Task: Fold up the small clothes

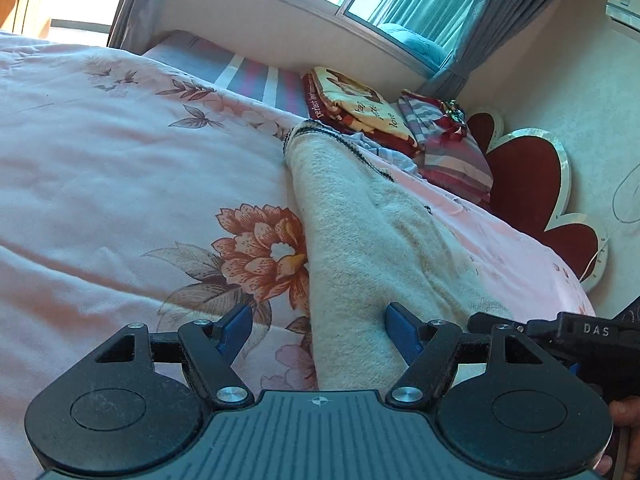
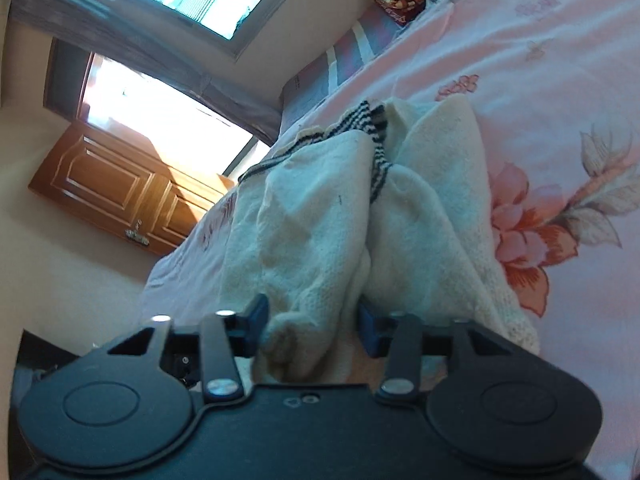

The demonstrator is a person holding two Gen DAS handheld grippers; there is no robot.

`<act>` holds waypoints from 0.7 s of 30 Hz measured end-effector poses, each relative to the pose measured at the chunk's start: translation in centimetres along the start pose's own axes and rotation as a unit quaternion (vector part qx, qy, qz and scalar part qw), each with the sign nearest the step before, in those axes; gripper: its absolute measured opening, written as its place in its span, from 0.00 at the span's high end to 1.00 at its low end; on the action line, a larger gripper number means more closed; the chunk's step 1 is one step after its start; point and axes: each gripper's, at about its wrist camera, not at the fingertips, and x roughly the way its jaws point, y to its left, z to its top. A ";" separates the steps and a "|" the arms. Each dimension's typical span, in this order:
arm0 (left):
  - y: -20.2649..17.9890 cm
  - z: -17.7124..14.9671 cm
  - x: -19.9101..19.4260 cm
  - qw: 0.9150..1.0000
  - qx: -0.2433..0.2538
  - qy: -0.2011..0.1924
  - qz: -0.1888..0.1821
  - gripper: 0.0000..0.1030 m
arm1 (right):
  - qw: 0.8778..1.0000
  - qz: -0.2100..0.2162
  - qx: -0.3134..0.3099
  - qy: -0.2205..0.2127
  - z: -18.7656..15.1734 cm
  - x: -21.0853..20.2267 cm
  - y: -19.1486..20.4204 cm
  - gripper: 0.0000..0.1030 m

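A cream knitted sweater (image 1: 360, 240) with black-striped trim lies in a long roll on the pink floral bedspread (image 1: 120, 160). My left gripper (image 1: 318, 326) is open just above its near end. The sweater's left edge runs between the blue fingertips (image 1: 236, 324), and neither pad presses it. In the right wrist view the same sweater (image 2: 320, 208) is bunched, its striped trim at the far end. My right gripper (image 2: 312, 324) has a thick fold of it filling the gap between its pads. The right gripper's black body (image 1: 580, 332) shows beside the left one, with a hand (image 1: 624, 416) behind it.
Folded blankets (image 1: 352, 108) and a striped pillow (image 1: 452, 148) lie at the head of the bed, against a red flower-shaped headboard (image 1: 528, 184). The bed's edge (image 2: 160, 276) drops to the floor on the left, and a wooden door (image 2: 112, 188) stands beyond it.
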 end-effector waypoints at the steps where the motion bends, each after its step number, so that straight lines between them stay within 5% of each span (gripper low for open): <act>1: -0.4 0.1 0.4 1.000 0.005 -0.004 0.001 0.29 | 0.999 -0.016 -0.036 -0.004 -0.1 -0.2 1.0 0.78; 6: -2.3 1.2 2.3 1.000 0.027 -0.012 -0.006 0.29 | 0.975 -0.076 -0.194 -0.074 -1.5 -3.9 4.8 0.81; 10: -5.1 1.4 3.3 0.998 0.069 -0.004 -0.007 0.29 | 0.963 -0.107 -0.223 -0.106 -2.2 -6.1 4.5 0.81; 14: -7.1 0.7 5.4 0.994 0.104 0.035 0.020 0.29 | 0.976 -0.129 -0.161 -0.066 -2.2 -3.3 0.1 0.81; 21: -6.9 1.2 5.2 0.993 0.107 0.044 0.011 0.25 | 0.988 -0.085 -0.112 -0.065 -1.9 -3.8 -1.6 0.75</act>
